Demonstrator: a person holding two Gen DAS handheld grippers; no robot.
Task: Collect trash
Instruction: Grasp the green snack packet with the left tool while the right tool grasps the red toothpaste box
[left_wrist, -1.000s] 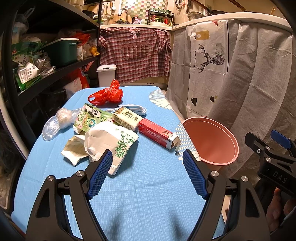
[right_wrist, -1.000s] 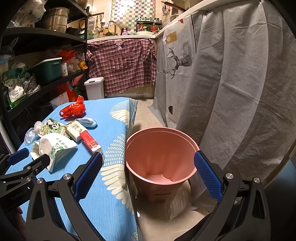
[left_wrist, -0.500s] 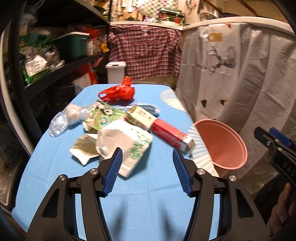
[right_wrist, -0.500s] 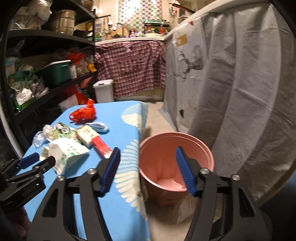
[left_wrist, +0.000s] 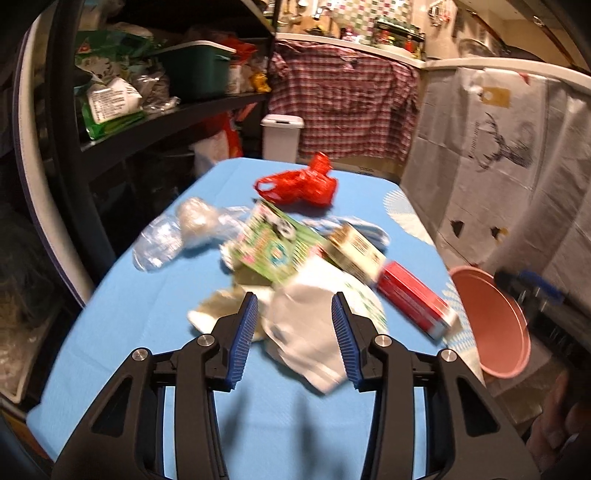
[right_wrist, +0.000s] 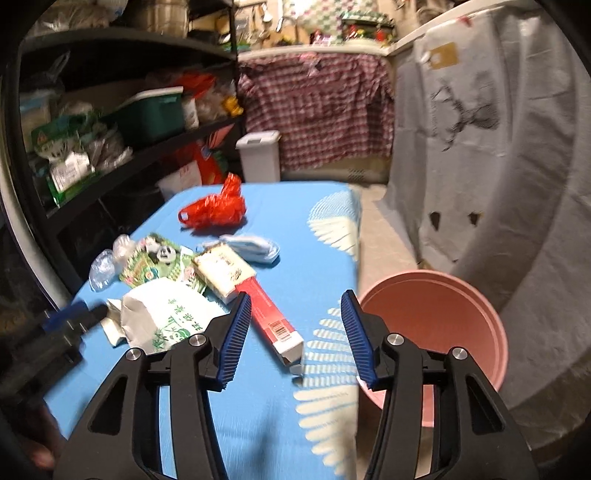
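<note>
Trash lies in a heap on the blue tablecloth (left_wrist: 147, 314): a red plastic bag (left_wrist: 303, 186), a clear plastic bag (left_wrist: 184, 229), a green panda packet (left_wrist: 273, 245), a beige carton (left_wrist: 354, 251), a red box (left_wrist: 413, 301) and a white paper bag (left_wrist: 306, 332). My left gripper (left_wrist: 293, 310) hovers just short of the white bag, which shows in the gap. Its jaws are closing and the pads do not touch the bag. My right gripper (right_wrist: 295, 306) hangs over the red box (right_wrist: 269, 317), whose near end shows in the gap. Its jaws are closing, with nothing pressed.
A pink bucket (right_wrist: 432, 332) stands on the floor against the table's right edge. Black shelves (left_wrist: 110, 122) full of goods run along the left. A small white bin (right_wrist: 258, 155) and a plaid shirt (right_wrist: 317, 107) are beyond the table. Grey cloth (right_wrist: 498, 166) hangs on the right.
Both grippers' jaws have narrowed. The left gripper has come closer to the white bag. The right view has swung from the bucket to the table and the red box.
</note>
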